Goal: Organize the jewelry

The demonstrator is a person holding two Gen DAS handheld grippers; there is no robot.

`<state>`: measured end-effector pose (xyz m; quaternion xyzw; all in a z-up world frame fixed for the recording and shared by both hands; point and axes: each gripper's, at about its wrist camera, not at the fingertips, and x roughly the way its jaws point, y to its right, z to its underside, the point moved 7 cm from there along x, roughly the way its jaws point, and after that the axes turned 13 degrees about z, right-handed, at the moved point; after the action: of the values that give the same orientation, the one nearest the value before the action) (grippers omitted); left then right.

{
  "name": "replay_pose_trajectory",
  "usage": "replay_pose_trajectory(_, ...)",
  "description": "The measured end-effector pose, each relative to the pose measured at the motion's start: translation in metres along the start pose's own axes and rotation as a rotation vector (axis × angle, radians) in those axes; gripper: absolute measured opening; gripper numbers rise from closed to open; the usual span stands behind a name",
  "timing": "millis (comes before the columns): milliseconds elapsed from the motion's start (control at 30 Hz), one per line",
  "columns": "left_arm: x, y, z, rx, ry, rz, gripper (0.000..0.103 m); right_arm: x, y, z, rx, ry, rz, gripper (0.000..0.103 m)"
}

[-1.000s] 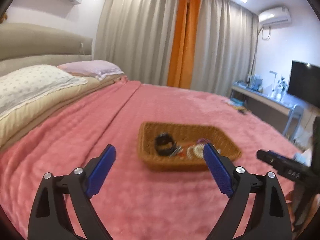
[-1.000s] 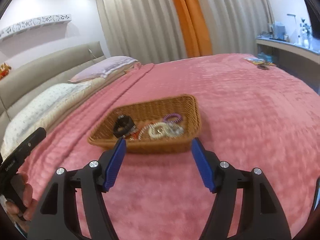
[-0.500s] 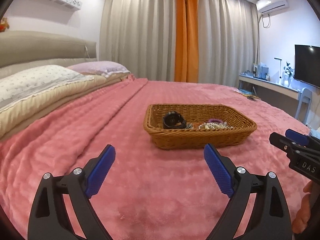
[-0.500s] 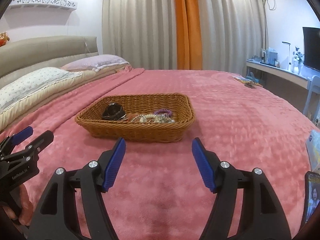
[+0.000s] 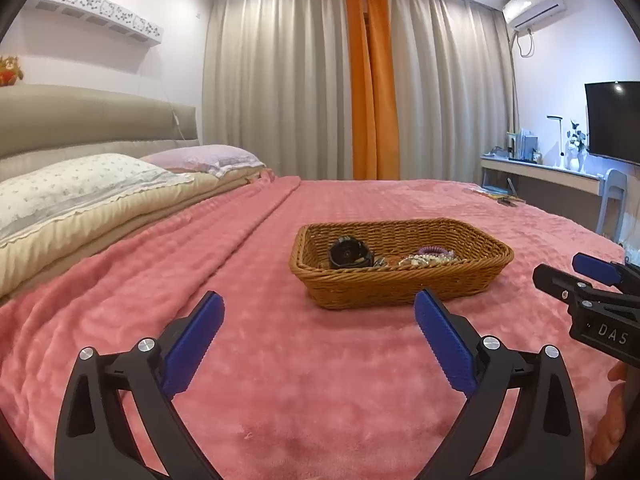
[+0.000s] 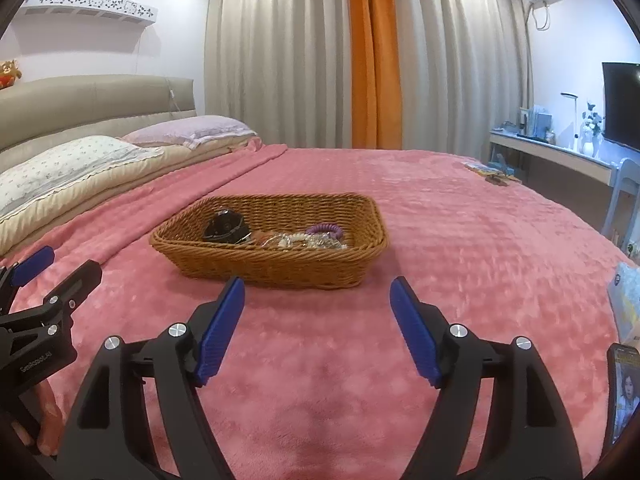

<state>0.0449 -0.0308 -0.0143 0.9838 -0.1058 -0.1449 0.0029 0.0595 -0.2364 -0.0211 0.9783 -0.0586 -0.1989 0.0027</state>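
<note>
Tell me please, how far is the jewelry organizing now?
Nothing looks done yet: the watch, purple coil and beaded pieces lie mixed in the basket. Both grippers, left and right, are empty, jaws opening, short of the basket. All sorting remains.
</note>
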Motion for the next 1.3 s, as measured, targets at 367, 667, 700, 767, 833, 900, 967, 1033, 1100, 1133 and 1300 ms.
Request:
replay_pose_trajectory(367, 0.0021, -0.0009, 0.0015, -0.006, -0.018, 0.006, 0.095, 0.0036, 0.0, 0.0025, 0.005, -0.018, -0.004, 0.074)
replay_pose_trajectory(667, 0.005, -0.0024, 0.0027, -0.012, -0.027, 0.005, 0.095, 0.0054, 0.0013, 0.0029, 0.012, -0.024, -0.004, 0.076)
replay_pose_trajectory(700, 0.005, -0.0026, 0.0028, -0.012, -0.027, 0.005, 0.095, 0.0052, 0.0013, 0.0028, 0.012, -0.023, -0.003, 0.076)
replay_pose_trajectory(767, 0.0051, -0.0026, 0.0027, -0.012, -0.027, 0.005, 0.095, 0.0053, 0.0015, 0.0028, 0.012, -0.023, -0.004, 0.077)
replay_pose_trajectory(833, 0.0051, -0.0027, 0.0029, -0.012, -0.027, 0.005, 0.095, 0.0055, 0.0015, 0.0029, 0.012, -0.024, -0.004, 0.077)
replay_pose_trajectory(900, 0.0052, -0.0028, 0.0029, -0.012, -0.027, 0.005, 0.095, 0.0055, 0.0015, 0.003, 0.011, -0.024, -0.001, 0.077)
replay_pose_trajectory(967, 0.0051, -0.0023, 0.0033, -0.011, -0.029, 0.005, 0.095, 0.0062, 0.0011, 0.0033, 0.01, -0.026, 0.003, 0.077)
replay_pose_trajectory(1033, 0.0056, -0.0026, 0.0043, -0.012, -0.032, 0.008, 0.095, 0.0064, 0.001, 0.0035, 0.011, -0.026, 0.003, 0.077)
replay_pose_trajectory(1100, 0.0056, -0.0031, 0.0051, -0.013, -0.034, 0.006, 0.095, 0.0069, 0.001, 0.0035, 0.013, -0.027, 0.002, 0.077)
replay_pose_trajectory(1133, 0.0055, -0.0036, 0.0055, -0.014, -0.034, 0.006, 0.095, 0.0068, 0.0006, 0.0038, 0.013, -0.027, 0.002, 0.077)
replay_pose_trajectory(1300, 0.0059, -0.0038, 0.0064, -0.015, -0.039, 0.008, 0.095, 0.0066, 0.0, 0.0042, 0.009, -0.025, 0.002, 0.077)
